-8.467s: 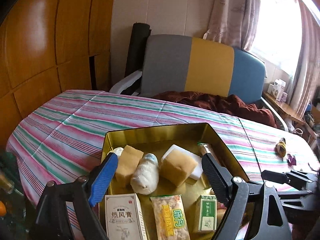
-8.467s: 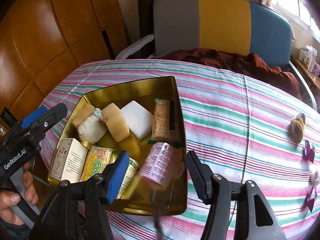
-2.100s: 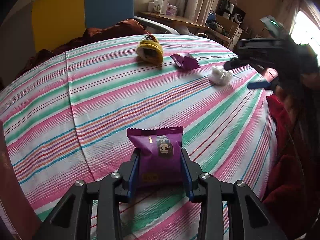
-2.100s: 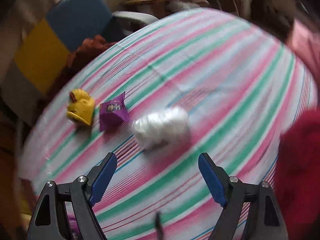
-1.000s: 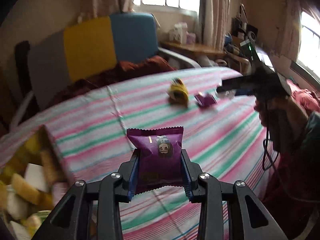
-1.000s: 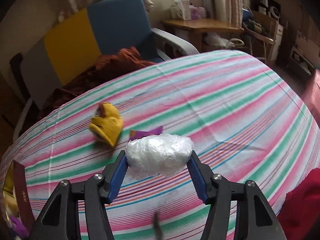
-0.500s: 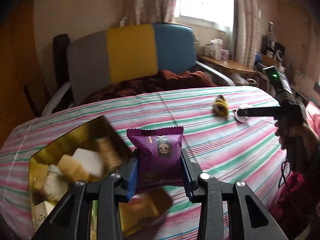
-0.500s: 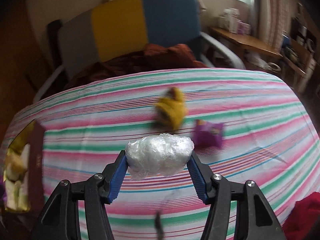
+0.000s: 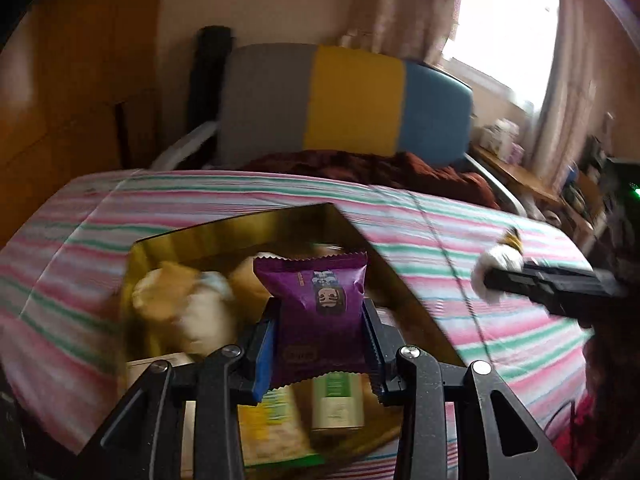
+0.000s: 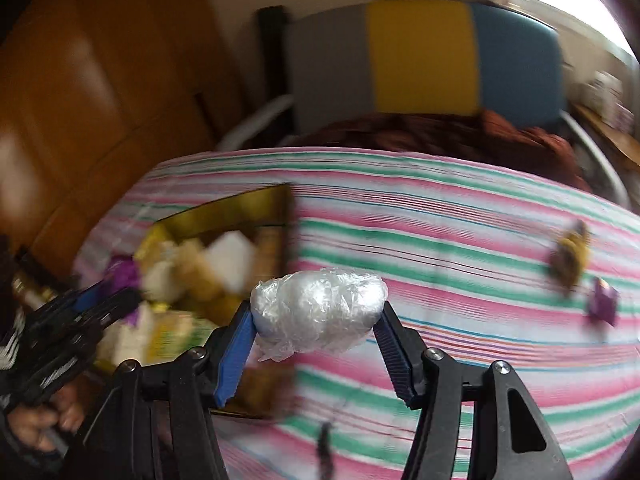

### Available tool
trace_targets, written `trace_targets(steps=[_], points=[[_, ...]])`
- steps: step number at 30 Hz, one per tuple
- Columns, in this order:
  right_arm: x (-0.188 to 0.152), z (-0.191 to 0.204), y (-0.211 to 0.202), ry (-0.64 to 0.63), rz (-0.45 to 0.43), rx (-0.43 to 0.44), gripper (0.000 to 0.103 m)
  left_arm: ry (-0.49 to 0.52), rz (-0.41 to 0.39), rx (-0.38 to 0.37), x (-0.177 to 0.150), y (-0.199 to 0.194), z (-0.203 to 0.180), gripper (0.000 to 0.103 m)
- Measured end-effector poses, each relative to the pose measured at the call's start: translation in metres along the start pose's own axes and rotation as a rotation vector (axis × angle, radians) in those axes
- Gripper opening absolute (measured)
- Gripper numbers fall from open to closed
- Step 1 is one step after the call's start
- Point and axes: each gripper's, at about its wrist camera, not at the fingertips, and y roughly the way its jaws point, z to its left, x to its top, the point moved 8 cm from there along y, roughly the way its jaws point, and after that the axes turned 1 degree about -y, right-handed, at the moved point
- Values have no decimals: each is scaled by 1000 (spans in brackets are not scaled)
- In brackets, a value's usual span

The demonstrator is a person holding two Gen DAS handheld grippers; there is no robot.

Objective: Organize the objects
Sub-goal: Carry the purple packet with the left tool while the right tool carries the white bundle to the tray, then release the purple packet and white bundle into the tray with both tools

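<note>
My left gripper (image 9: 320,340) is shut on a purple snack packet (image 9: 316,300) and holds it above the gold tin tray (image 9: 240,228), which holds several boxes and wrapped items. My right gripper (image 10: 318,320) is shut on a white plastic-wrapped bundle (image 10: 318,306), above the striped tablecloth just right of the gold tin tray (image 10: 232,208). In the left wrist view the right gripper (image 9: 492,276) with its white bundle (image 9: 494,266) shows at the right. In the right wrist view the left gripper (image 10: 100,292) is blurred at the far left over the tray.
A yellow item (image 10: 570,256) and a second purple packet (image 10: 604,300) lie on the striped tablecloth (image 10: 440,240) at the right. Behind the table stands a grey, yellow and blue chair (image 9: 344,100) with dark red cloth (image 9: 380,168). Wooden panels (image 9: 60,100) line the left.
Both grippers swung left with their loads. The left one now hangs over the tray with the purple packet; the right one, with the white bundle, has come up beside the tray.
</note>
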Motion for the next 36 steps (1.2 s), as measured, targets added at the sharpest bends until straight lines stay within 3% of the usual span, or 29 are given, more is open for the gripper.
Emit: trace_targets(steps=[4, 10, 22, 26, 29, 36], points=[[2, 55, 16, -105, 24, 57, 60, -109, 4, 35, -2, -5, 47, 38], [-2, 92, 41, -183, 73, 77, 61, -188, 16, 70, -7, -4, 84, 38], [8, 103, 84, -199, 138, 59, 64, -128, 20, 113, -6, 12, 72, 39], [1, 106, 89, -219, 153, 50, 67, -120, 19, 139, -5, 13, 76, 39], [1, 108, 90, -231, 147, 35, 77, -112, 14, 152, -3, 13, 76, 39], [-2, 100, 80, -202, 125, 27, 78, -101, 19, 151, -3, 14, 72, 40]])
